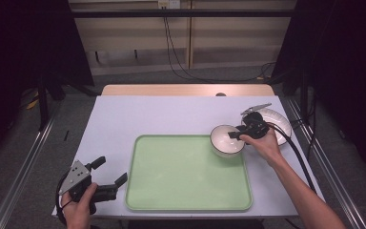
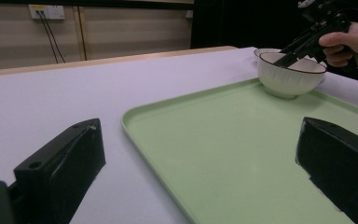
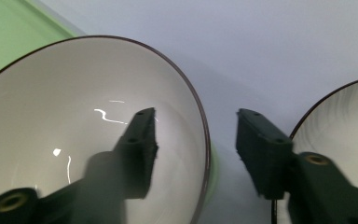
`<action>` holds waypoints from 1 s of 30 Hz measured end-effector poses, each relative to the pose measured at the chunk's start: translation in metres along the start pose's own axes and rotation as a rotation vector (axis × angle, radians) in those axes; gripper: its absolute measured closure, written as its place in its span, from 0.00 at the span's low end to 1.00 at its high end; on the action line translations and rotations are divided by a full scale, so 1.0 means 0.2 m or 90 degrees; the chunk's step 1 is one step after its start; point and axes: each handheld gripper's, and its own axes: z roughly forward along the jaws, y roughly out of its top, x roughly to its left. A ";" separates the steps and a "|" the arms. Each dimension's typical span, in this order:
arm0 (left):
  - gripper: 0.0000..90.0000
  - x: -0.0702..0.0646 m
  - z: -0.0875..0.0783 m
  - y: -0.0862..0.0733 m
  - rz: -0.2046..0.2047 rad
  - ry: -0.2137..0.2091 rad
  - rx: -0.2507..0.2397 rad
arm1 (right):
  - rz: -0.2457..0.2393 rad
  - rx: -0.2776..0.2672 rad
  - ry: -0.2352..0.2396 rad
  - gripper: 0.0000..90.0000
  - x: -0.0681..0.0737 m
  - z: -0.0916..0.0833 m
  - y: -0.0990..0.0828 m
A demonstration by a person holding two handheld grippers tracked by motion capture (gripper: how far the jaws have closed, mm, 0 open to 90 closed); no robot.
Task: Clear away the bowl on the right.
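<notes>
Bowl (image 1: 226,140) on tray (image 1: 186,188) corner; right hand-held gripper (image 1: 237,134) straddles rim.

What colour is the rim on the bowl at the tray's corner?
Dark brown, a thin line around the white bowl, clearest in the right gripper view.

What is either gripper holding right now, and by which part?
Nothing held. The right gripper straddles the bowl rim, jaws open. The left gripper is open, beside the tray.

Looks like a lab recording bay, no home or kitchen: dark black curtains (image 1: 24,43) on both sides, metal floor rails (image 1: 21,162) flanking the white-covered table (image 1: 124,114), pale panelled back wall (image 1: 228,38) with a socket (image 1: 167,4) and hanging black cables (image 1: 171,47), all beyond the grippers.
</notes>
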 end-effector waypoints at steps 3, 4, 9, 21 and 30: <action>0.01 0.00 0.00 0.00 -0.001 -0.001 0.000 | -0.002 -0.012 -0.001 0.36 0.00 -0.01 0.00; 0.01 0.00 0.00 0.00 -0.001 -0.001 0.000 | -0.002 -0.012 -0.001 0.36 0.00 -0.01 0.00; 0.01 0.00 0.00 0.00 0.000 -0.004 -0.001 | 0.008 -0.036 -0.008 0.09 -0.01 -0.01 0.01; 0.01 0.00 0.00 0.00 -0.001 -0.001 0.001 | 0.060 -0.062 -0.025 0.04 -0.03 -0.03 0.00; 0.01 0.00 0.00 0.00 0.000 0.004 0.000 | 0.060 -0.098 -0.052 0.04 -0.02 -0.07 -0.01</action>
